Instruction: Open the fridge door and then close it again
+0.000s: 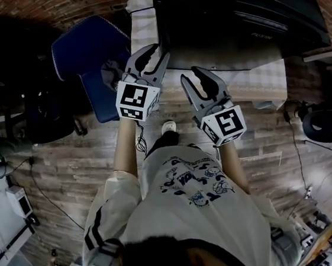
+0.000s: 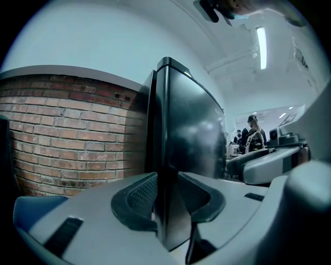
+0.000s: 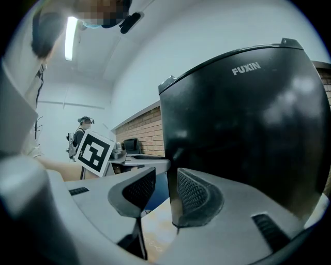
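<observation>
Blue chair [image 1: 89,60] stands off the worktop's [image 1: 255,80] left end, near the left gripper [image 1: 153,53]; a second person [image 2: 253,135] stands far behind. Black fridge [image 1: 242,13] stands upright at the worktop's near edge, long axis vertical, its door [image 2: 181,134] facing the wearer. The left gripper is clamped on the door's vertical left edge, one pad on each side. The right gripper [image 1: 198,78] is narrowly parted and empty, its right pad just beside the fridge's front corner. The worktop carries a pale checked cloth; plank floor [image 1: 68,164], brick wall [image 2: 67,129], lit ceiling lamp [image 2: 262,46]
</observation>
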`<state>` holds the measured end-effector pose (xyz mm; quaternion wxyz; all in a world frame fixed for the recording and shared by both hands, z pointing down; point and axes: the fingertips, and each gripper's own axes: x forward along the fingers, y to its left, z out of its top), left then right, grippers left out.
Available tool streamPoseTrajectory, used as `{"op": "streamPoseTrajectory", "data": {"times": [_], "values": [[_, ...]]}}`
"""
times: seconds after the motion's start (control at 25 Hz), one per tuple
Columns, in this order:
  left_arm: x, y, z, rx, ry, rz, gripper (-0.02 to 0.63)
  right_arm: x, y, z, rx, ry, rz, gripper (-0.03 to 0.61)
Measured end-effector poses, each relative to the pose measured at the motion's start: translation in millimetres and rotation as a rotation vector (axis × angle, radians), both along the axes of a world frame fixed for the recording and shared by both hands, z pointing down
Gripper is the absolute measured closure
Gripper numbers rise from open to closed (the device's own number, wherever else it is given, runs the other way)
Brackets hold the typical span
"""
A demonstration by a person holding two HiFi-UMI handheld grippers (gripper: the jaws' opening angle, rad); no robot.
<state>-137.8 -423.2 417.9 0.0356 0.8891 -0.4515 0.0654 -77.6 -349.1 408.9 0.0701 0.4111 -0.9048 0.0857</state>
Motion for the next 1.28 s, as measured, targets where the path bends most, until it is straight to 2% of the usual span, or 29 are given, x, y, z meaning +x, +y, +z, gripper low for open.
{"op": "streamPoseTrajectory", "data": {"times": [0.48,0.84,1.28], "values": [[-2.4,-14.0,-0.3,0.002,0.011,-0.036,0.479,8.1,-15.2,3.7,-0.006,-0.007,0.048,0.433],[0.3,11.3,-1.4,-0.008,0.028,-0.073,0.479,23.0,-9.6,-4.9,0.009,-0.034,0.122,0.44],[10.1,47.2,-22.4,0.036,0.043,-0.115,0.479,30.4,10.4,-14.9,0.026,-0.055,0.166,0.463]]}}
